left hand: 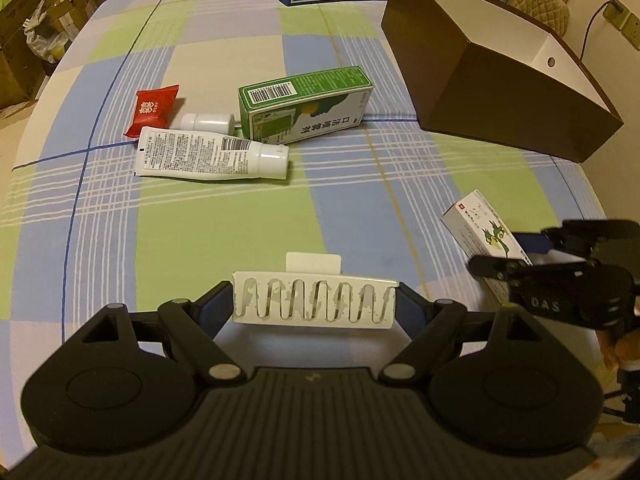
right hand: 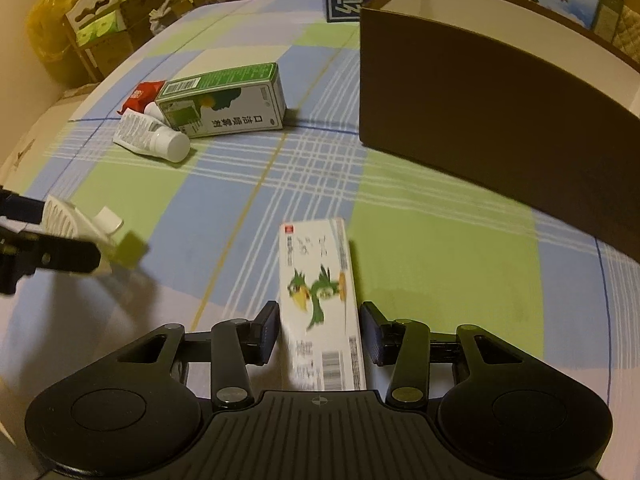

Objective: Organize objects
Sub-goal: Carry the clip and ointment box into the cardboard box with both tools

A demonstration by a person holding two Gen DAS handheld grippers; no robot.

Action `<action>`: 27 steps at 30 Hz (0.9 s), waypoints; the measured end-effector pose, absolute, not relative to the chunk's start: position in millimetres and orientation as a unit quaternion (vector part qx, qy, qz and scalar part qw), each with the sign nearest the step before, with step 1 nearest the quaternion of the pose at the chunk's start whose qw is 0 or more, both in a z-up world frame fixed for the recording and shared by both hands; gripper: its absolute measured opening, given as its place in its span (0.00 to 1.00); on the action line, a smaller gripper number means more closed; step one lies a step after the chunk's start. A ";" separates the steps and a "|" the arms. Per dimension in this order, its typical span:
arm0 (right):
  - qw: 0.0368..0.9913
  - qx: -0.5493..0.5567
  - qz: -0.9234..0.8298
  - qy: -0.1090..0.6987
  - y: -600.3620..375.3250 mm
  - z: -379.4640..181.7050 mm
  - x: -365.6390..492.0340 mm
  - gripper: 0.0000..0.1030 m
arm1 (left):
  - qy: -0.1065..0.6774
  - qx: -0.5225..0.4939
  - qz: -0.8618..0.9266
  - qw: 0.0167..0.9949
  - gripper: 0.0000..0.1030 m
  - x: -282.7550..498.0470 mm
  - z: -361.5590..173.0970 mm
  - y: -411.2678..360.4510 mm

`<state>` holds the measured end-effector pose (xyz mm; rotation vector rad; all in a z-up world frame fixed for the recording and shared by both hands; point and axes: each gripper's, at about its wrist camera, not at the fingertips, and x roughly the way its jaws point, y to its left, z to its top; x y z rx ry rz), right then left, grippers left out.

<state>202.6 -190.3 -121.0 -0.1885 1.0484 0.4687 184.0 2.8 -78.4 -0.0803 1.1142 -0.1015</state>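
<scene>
on the left of the blue, green and cream checked tablecloth point(left hand: 224, 220) lies a small cluster: a red foil snack packet point(left hand: 154, 109), a small white plastic bottle point(left hand: 208, 122) on its side just beside it, a white squeeze tube with black print point(left hand: 208, 155) lying flat in front of both with its cap to the right, and a green and white cardboard carton point(left hand: 306, 102) touching the bottle. nearer the camera, the left gripper point(left hand: 315, 307) is clamped on a white plastic rack with a wavy slotted face point(left hand: 315, 305), its blue pads pressed against the two ends. further right, the right gripper point(right hand: 319, 330) has its jaws standing a little off a white flat box printed with green birds point(right hand: 320, 300), a narrow gap showing on each side, so the box sits between the fingers and is not squeezed; whether it rests on the cloth i cannot tell. at the far right stands an open brown cardboard box with a white inside point(left hand: 516, 92), well apart from the cluster.
</scene>
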 end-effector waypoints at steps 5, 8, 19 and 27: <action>0.836 -0.094 0.223 0.492 -190.7 -121.4 203.0 0.36 | 0.531 -0.038 -0.042 0.845 0.79 183.6 -78.6 -1.3; 0.836 -0.092 0.225 0.492 -195.5 -120.7 202.2 0.35 | 0.531 -0.038 -0.039 0.845 0.79 184.4 -78.1 -4.2; 0.831 -0.080 0.218 0.506 -217.8 -118.7 201.3 0.35 | 0.531 -0.030 -0.048 0.845 0.79 192.3 -77.0 -26.2; 0.828 -0.068 0.210 0.515 -240.0 -113.2 199.5 0.35 | 0.531 -0.021 -0.060 0.845 0.79 201.3 -76.3 -47.6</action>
